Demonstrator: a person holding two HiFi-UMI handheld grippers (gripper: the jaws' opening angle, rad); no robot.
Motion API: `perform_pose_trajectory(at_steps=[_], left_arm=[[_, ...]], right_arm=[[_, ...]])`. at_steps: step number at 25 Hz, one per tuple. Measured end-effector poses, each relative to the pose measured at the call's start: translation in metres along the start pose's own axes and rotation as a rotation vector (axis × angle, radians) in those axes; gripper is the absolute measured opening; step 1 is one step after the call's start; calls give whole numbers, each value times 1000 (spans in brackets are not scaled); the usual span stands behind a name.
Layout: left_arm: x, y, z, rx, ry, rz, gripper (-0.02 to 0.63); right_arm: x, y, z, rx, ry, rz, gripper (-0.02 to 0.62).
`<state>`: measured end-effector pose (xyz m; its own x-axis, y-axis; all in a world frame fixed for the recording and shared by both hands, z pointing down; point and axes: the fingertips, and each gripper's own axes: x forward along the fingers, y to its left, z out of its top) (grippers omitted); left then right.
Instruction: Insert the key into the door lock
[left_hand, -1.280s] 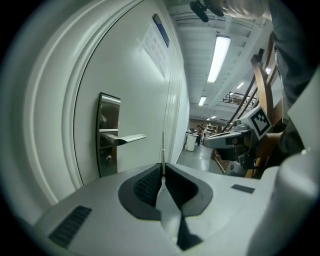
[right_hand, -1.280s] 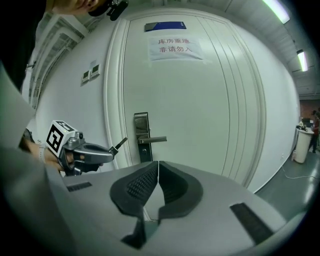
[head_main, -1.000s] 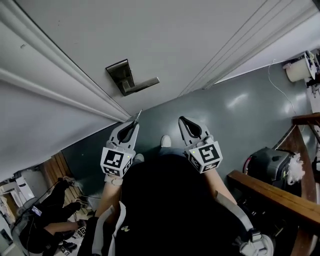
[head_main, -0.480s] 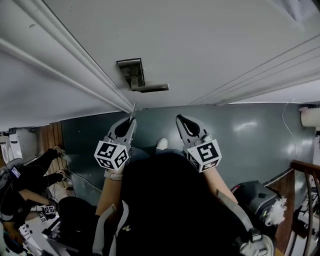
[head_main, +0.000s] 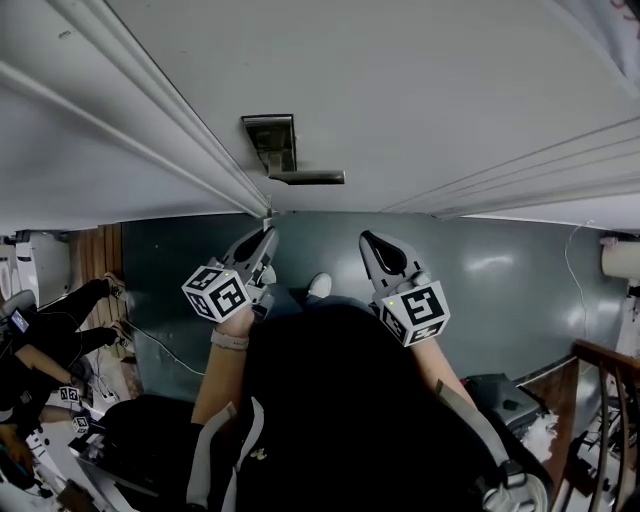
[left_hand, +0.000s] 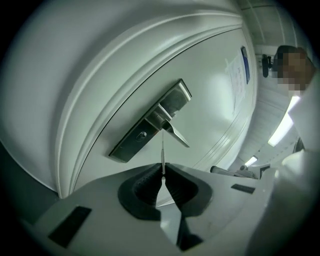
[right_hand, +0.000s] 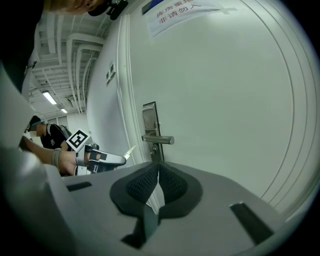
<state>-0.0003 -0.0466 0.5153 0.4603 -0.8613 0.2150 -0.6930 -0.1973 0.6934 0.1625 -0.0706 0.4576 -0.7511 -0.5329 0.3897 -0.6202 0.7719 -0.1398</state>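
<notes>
DOOR APPROACH: At the door (head_main: 420, 90), my left tongs (left_hand: 163, 172) are clenched on the key (left_hand: 162, 152), its thin blade standing straight out from the pads toward the lock plate (left_hand: 150, 122). Within the last second the pair has closed on the door. In the head view the plate, which sat off at an angle, now lies almost squarely ahead. The key's tip has come up to just beneath the door's edge moulding, near the handle (head_main: 310, 178) but touching nothing. My right tongs (right_hand: 158, 170) are pressed together on nothing, held beside the left pair and apart from the door.

In the left gripper view the blade lines up with the root of the handle rather than with the keyhole (left_hand: 143, 134), the small round cylinder lower on the plate. I judge the approach nearly done and the insertion not yet begun. The tip needs to shift toward that cylinder, and the blade must turn to match the slot, whose direction I cannot make out from here.
</notes>
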Motion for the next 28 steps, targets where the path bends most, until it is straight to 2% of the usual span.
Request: perform_pose_trajectory(at_steps=[10, 21, 28], left_arm=[[13, 30, 6, -237, -2, -96, 25], [43, 34, 11, -455, 58, -286, 25], [55, 36, 11, -506, 107, -309, 25]], right_arm=[[2, 6, -4, 31, 52, -90, 17], [6, 15, 1, 25, 62, -212, 17], [4, 17, 2, 30, 70, -271, 17]])
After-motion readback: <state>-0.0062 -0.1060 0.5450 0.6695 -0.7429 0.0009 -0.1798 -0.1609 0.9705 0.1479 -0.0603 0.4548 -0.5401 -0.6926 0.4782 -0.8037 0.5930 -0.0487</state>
